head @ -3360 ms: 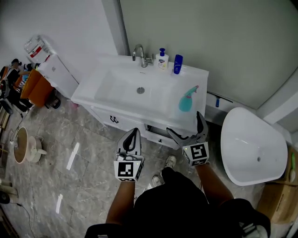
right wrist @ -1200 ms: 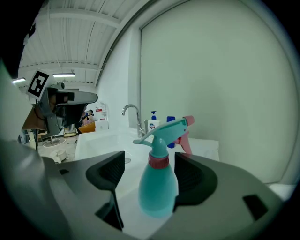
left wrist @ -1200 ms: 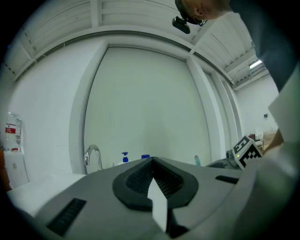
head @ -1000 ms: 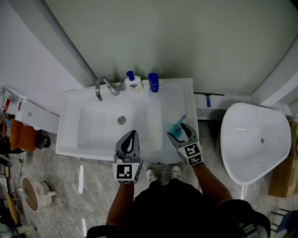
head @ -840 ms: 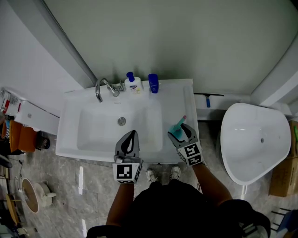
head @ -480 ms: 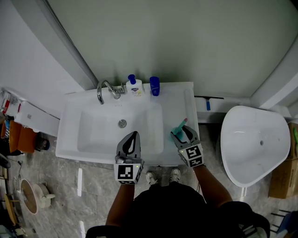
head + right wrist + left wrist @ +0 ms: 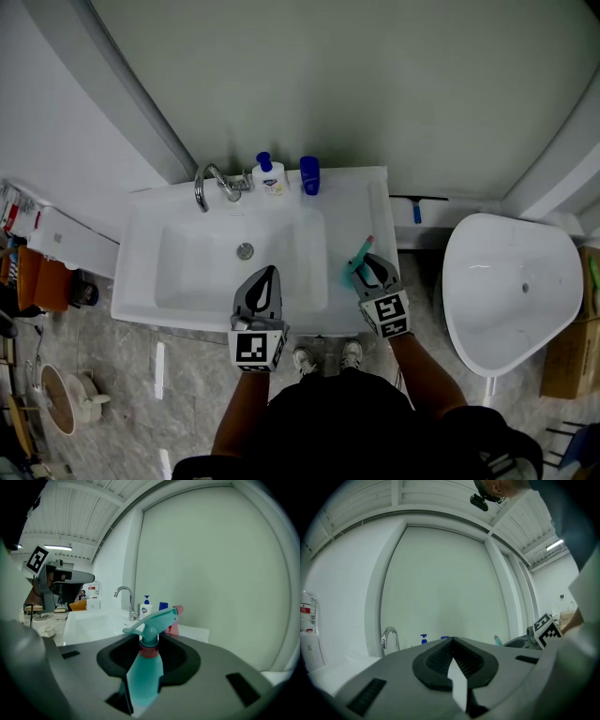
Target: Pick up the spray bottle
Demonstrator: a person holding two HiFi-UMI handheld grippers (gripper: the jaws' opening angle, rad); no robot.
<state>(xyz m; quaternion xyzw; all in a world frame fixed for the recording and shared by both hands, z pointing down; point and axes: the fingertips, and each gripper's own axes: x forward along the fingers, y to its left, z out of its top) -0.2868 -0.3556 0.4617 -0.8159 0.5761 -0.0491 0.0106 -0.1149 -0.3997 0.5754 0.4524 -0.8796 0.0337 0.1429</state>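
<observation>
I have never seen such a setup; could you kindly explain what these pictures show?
A person stands at a sink, a hand-held gripper in each hand. The head view looks down from a camera on their head; each gripper view comes from a camera riding on that tool. A faucet, a soap bottle and a blue bottle stand at the sink's back edge. The right hand-held gripper has just been closing its jaws and holds a spray bottle. The left hand-held gripper is shut, empty.

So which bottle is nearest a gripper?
The teal spray bottle, between the right gripper's jaws, which have just been closing; the white pump bottle and blue bottle stand farther off.
</observation>
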